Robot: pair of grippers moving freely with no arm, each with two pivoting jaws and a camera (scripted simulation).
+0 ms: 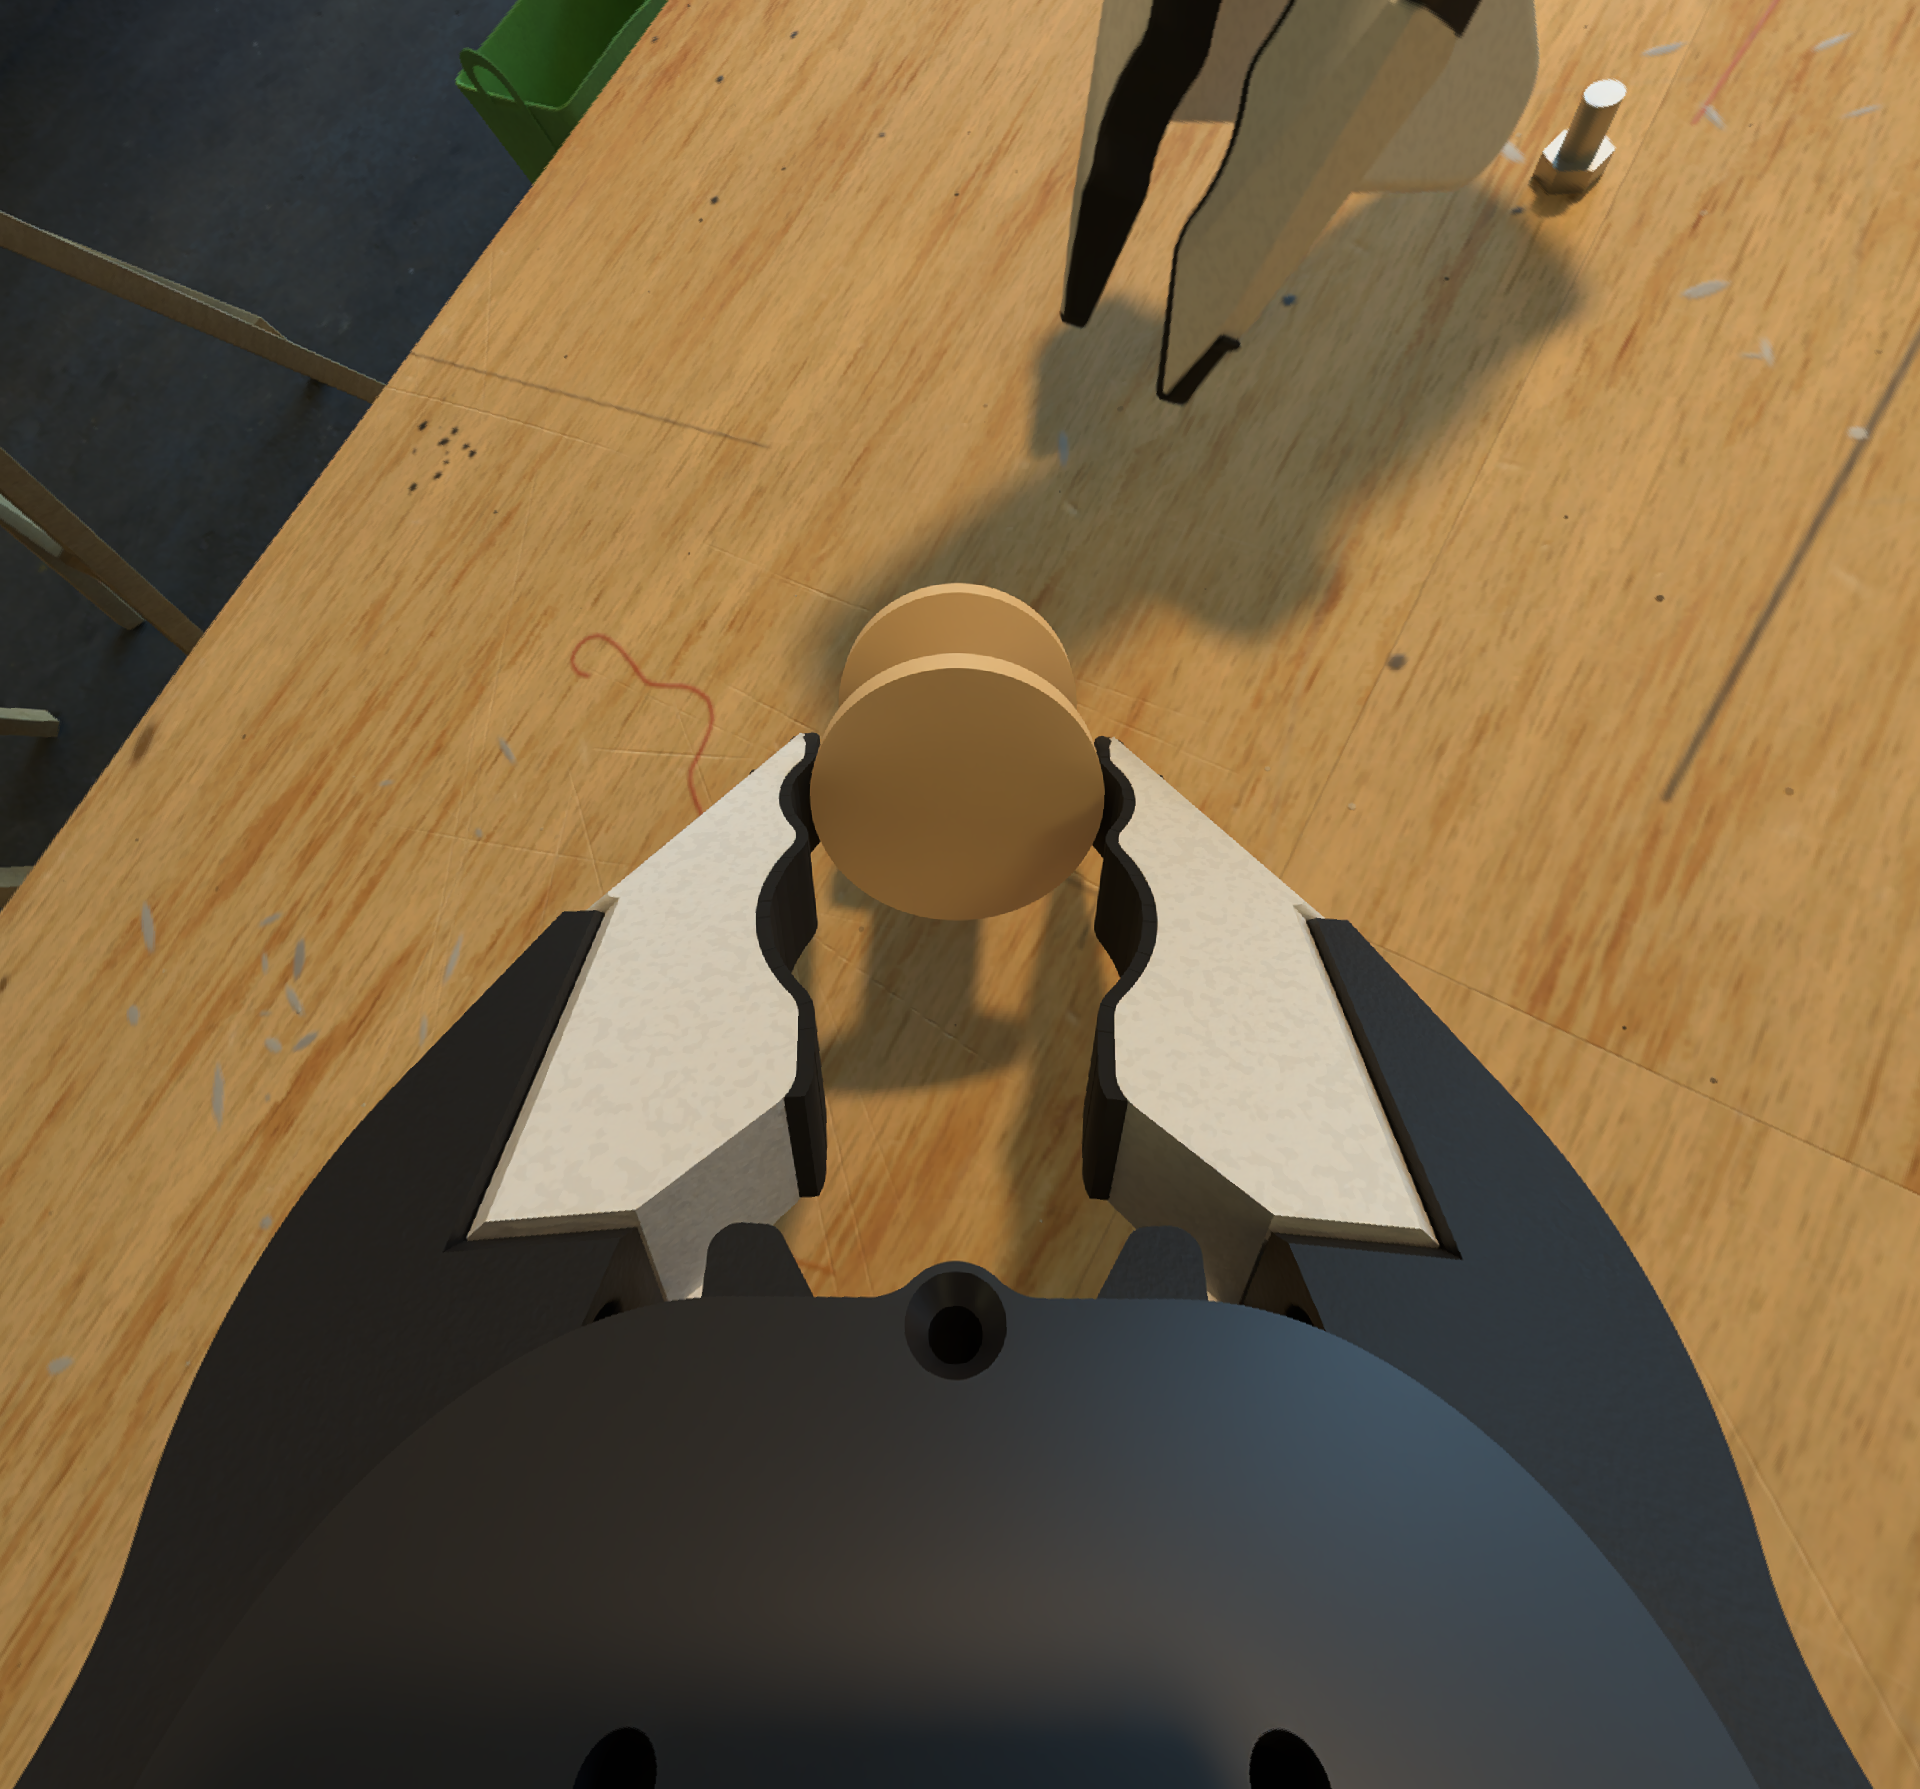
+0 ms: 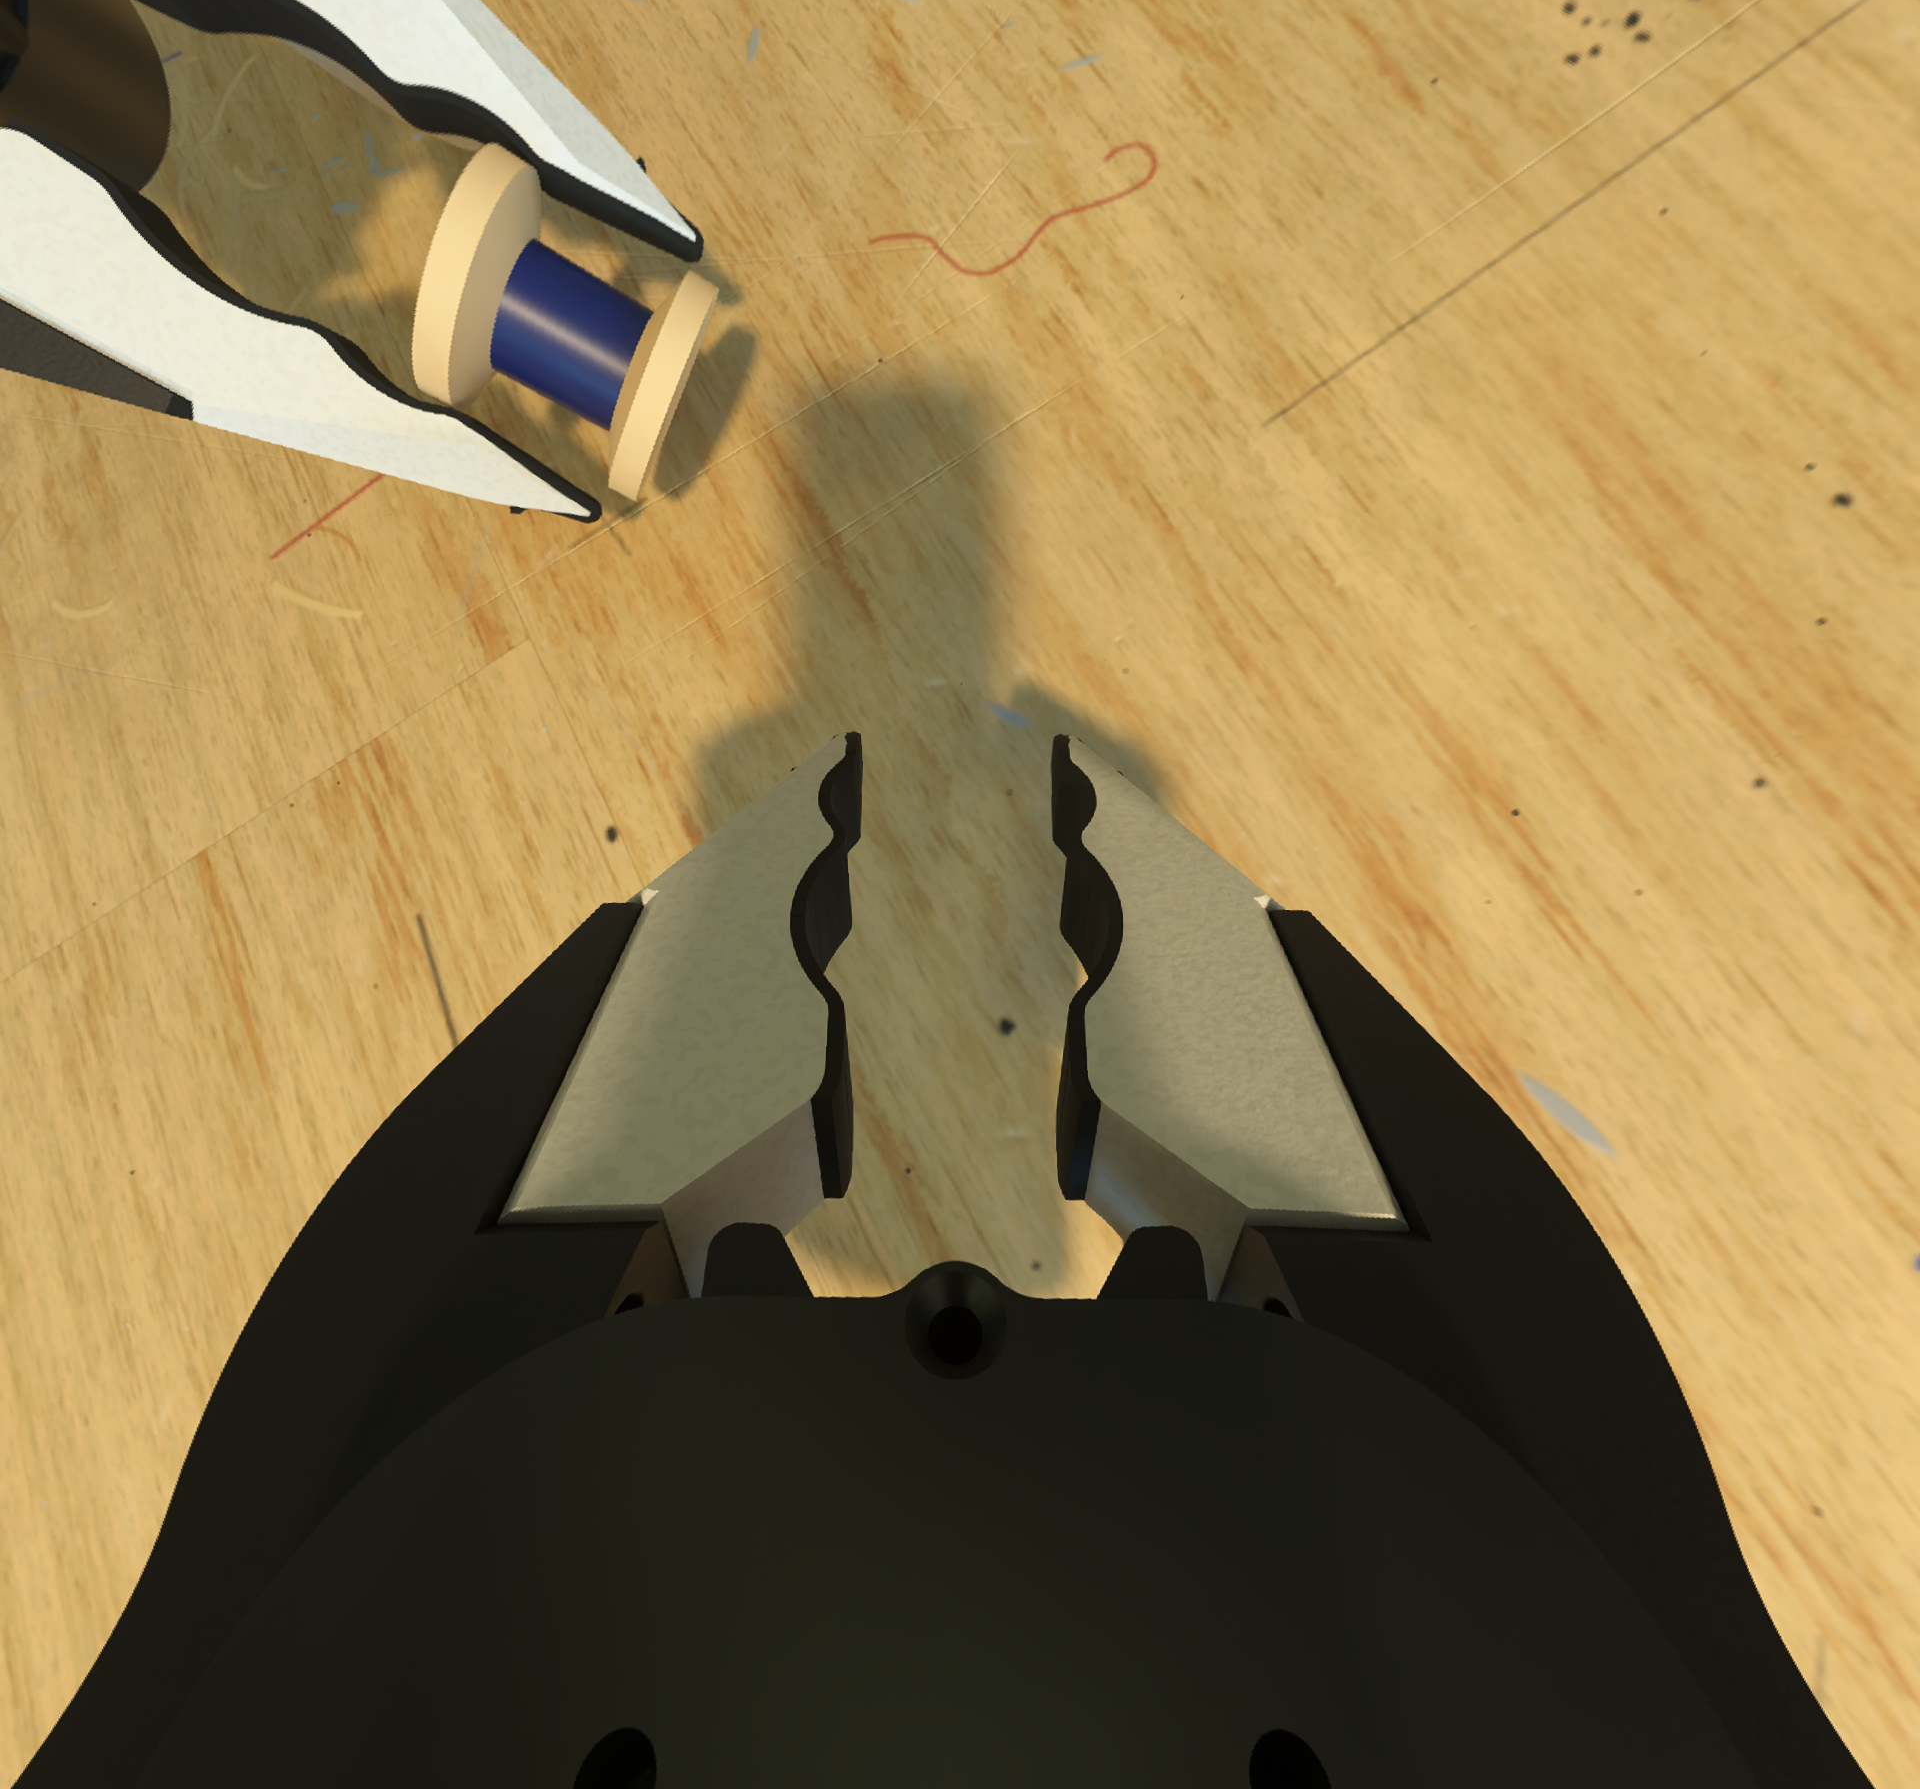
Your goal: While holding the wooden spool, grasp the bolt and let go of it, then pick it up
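My left gripper (image 1: pixel 956 752) is shut on the wooden spool (image 1: pixel 956 794), its fingertips pressing on the near flange from both sides, low over the wooden table (image 1: pixel 1455 804). The right wrist view shows this spool (image 2: pixel 566 337) wound with blue thread, held in the left gripper (image 2: pixel 634 378) at upper left. The silver bolt (image 1: pixel 1579 144) stands head down on the table at upper right. My right gripper (image 2: pixel 956 747) is open and empty above bare wood. In the left wrist view it (image 1: pixel 1138 352) hangs tips down, just left of the bolt and apart from it. The bolt is out of the right wrist view.
The table's edge runs diagonally at the left of the left wrist view. A green bin (image 1: pixel 582 25) sits beyond it on the dark floor, with wooden battens (image 1: pixel 187 305) nearby. A red thread squiggle (image 1: pixel 665 700) lies left of the spool.
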